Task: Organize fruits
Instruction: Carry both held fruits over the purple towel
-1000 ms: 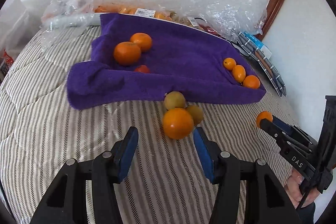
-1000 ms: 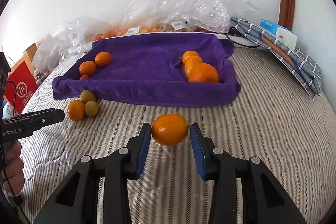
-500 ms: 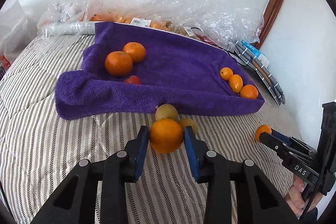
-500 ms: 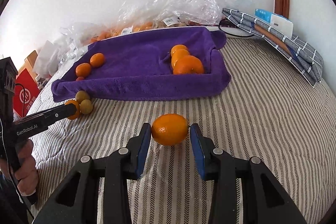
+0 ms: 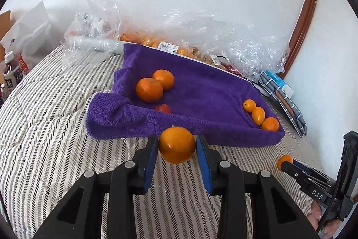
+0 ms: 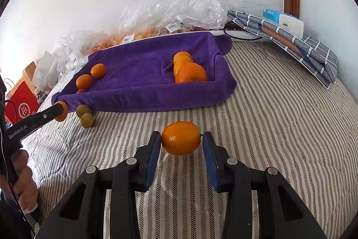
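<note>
The left hand-held gripper [image 5: 176, 146] has just closed on an orange [image 5: 176, 145] above the bed [image 5: 44, 149]; the right hand-held gripper [image 6: 180, 141] clamps another orange [image 6: 180, 138]. Next, I'd guess: carry both onto the towel [image 5: 201, 91].

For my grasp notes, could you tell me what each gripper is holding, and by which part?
The left gripper clamps a round orange at its sides; the right gripper clamps an oval orange by its two ends.
</note>
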`<state>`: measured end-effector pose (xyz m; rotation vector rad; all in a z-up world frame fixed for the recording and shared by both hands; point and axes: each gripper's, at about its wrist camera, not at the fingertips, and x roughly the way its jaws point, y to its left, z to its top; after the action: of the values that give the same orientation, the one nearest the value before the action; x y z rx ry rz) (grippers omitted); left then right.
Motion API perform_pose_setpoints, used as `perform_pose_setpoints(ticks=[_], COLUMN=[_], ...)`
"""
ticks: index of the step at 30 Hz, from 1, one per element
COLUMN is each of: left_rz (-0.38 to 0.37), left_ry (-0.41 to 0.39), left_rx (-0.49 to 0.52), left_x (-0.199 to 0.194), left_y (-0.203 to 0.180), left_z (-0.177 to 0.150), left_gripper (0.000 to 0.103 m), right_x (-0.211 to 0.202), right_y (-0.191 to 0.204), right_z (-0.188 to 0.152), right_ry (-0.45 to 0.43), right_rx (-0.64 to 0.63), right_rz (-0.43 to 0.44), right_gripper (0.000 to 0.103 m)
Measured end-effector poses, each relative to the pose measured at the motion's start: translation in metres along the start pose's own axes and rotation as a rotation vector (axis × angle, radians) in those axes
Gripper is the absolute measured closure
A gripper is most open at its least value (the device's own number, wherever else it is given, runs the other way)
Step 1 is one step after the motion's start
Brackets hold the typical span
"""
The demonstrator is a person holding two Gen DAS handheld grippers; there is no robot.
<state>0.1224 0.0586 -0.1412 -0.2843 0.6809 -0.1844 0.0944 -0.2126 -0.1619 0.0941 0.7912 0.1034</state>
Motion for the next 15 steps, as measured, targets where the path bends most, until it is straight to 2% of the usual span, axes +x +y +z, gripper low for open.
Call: perform_pose_setpoints(ticks=[10, 15], left_rz=[0.032, 0.035], left_ry=[-0.03, -0.04], left_rx=[-0.063, -0.118], left_x=[-0.002, -0.006], left_y=[0.014, 0.027], left_z=[0.004, 0.009], left_gripper=[0.07, 0.07], right_x=[0.001, 0.001], right_y=[0.003, 0.009], right_z=[0.003, 0.015], right_ry=[0.002, 0.005], right_rx=[-0.003, -0.001], right_rz=[0.025, 0.042], right_gripper=[0.065, 0.065])
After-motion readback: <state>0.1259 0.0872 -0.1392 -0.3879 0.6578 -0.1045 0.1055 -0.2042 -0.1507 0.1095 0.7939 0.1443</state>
